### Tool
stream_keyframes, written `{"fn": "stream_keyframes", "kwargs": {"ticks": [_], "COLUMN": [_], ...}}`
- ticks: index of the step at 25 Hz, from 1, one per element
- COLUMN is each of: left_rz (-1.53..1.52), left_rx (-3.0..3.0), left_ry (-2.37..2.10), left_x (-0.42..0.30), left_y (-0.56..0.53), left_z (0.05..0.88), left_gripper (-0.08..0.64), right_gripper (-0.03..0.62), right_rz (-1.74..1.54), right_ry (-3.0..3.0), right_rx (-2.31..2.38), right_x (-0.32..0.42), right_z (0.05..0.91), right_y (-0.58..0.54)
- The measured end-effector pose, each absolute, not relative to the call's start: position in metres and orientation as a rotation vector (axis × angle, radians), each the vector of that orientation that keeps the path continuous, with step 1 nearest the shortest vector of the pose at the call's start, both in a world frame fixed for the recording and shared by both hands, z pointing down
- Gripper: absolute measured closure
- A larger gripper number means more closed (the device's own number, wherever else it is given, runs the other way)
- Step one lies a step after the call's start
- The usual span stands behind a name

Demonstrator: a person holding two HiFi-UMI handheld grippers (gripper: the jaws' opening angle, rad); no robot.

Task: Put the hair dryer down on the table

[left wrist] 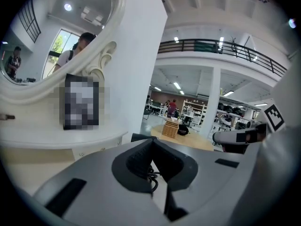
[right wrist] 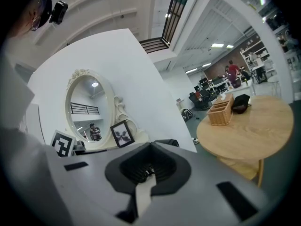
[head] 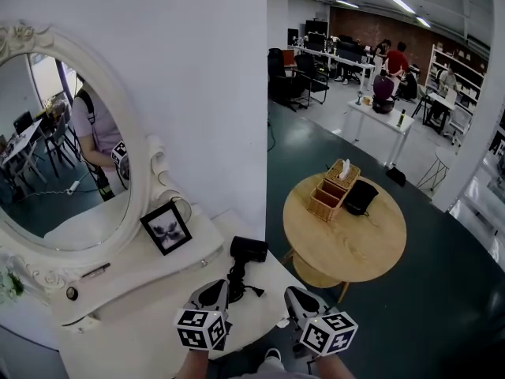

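Note:
The black hair dryer [head: 247, 249] lies on the white vanity table [head: 150, 334], its coiled cord [head: 237, 278] trailing toward me. My left gripper [head: 216, 287] hovers just short of the cord, jaws closed together with nothing between them. In the left gripper view the cord [left wrist: 151, 175] shows beyond the closed left gripper [left wrist: 151, 143], and the dryer body [left wrist: 140, 137] peeks over it. My right gripper [head: 295, 294] hangs at the table's right edge, shut and empty. In the right gripper view the dryer [right wrist: 166, 141] sits just past the right gripper [right wrist: 150, 146].
A framed picture [head: 166, 227] leans by the oval mirror [head: 63, 156] on the vanity's raised shelf. To the right, lower down, stands a round wooden table [head: 371, 247] with a wicker basket [head: 335, 189] and a black bag [head: 361, 197]. People and desks fill the far room.

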State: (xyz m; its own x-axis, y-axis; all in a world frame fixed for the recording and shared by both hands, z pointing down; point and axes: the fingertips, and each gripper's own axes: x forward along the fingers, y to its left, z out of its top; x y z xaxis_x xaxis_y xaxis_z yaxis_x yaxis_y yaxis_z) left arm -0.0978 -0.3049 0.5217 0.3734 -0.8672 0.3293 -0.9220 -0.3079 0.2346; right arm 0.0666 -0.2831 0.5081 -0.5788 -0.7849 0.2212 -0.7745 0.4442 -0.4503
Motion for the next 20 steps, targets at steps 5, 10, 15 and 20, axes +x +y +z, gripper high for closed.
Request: {"fn": "stream_keyframes", "kwargs": {"ticks": [5,10,15,20], "left_rz": [0.188,0.176,0.162,0.139], "left_rx": [2.248,2.249,2.250,2.251], "left_ry": [-1.595,-1.601,-1.594,-1.589], "left_x": [-0.1042,-0.1060,-0.1026,-0.1009], "left_y": [-0.3033,-0.3030,-0.3015,-0.3000], "left_z": [0.5210,0.5181,0.5191,0.5172], "left_gripper": [0.560,0.559,0.560,0.560], "right_gripper": [0.589,0.591,0.591,0.591], "right_rz": [-0.807,-0.765,-0.717,-0.701], "right_ry": [2.647,2.668,2.693,2.702], "right_rx": [-1.427,-1.439,-1.461,-1.457], "right_x": [0.0648,0.0649,0.0665,0.0657], "right_z": [0.5074,0.5039,0.5022,0.5009], "right_y": [-0.2842,-0.2831,-0.2824,-0.2822]}}
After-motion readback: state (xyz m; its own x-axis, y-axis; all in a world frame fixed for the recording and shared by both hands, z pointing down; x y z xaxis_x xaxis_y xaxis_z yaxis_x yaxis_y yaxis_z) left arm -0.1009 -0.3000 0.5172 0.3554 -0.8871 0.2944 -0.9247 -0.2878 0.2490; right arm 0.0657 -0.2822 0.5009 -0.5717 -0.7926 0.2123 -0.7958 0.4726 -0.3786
